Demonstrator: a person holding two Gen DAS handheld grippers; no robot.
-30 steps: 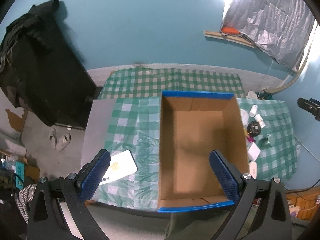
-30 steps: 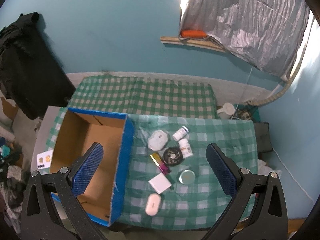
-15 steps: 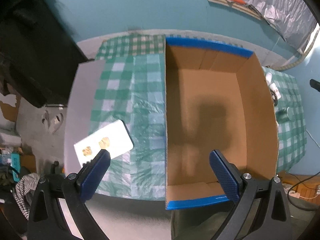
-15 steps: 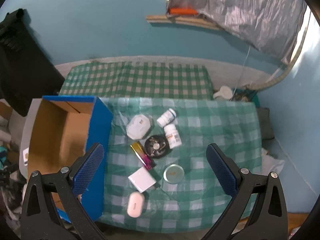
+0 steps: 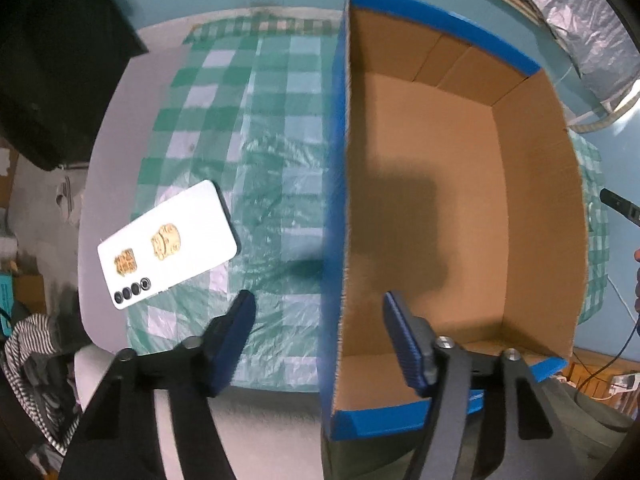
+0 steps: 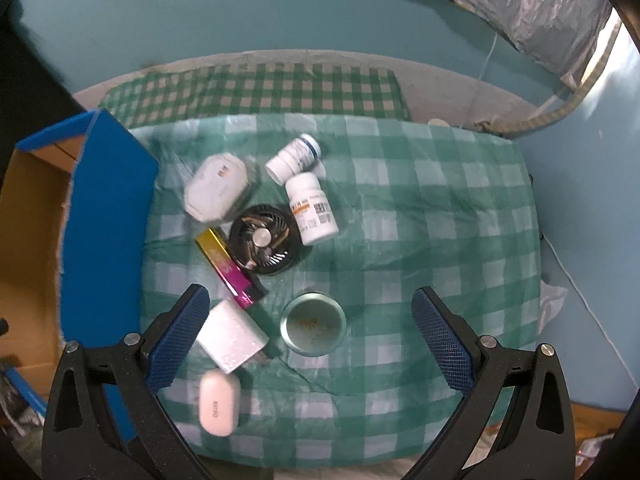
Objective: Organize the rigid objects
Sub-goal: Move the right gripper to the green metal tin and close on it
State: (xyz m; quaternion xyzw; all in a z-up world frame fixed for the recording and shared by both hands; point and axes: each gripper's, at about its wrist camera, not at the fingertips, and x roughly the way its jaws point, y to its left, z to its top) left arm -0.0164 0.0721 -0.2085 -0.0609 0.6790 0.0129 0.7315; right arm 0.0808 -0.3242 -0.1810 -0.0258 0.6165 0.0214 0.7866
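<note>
An empty cardboard box (image 5: 440, 208) with blue-taped rims stands on the green checked cloth. My left gripper (image 5: 318, 300) points straight down and straddles the box's left wall (image 5: 334, 200). Its jaws are closing, and the pads are still clear of the wall. My right gripper (image 6: 310, 294) hangs open and wide above a round tin (image 6: 313, 324). Around the tin lie a white charger block (image 6: 232, 336), a white earbud case (image 6: 218, 402), a gold-and-pink bar (image 6: 230, 268), a black round fan (image 6: 264, 240), two white pill bottles (image 6: 314, 208) (image 6: 294, 156) and a white octagonal box (image 6: 218, 192).
A white phone (image 5: 168, 244) lies face down on the cloth, left of the box. The box's blue outer wall (image 6: 108, 220) stands close to the left of the small items. The table's front edge (image 6: 320, 456) is near, and the wall is teal.
Both grippers have come down toward the table. The left jaws have narrowed from wide open and now straddle the box's left wall. The right jaws stay wide.
</note>
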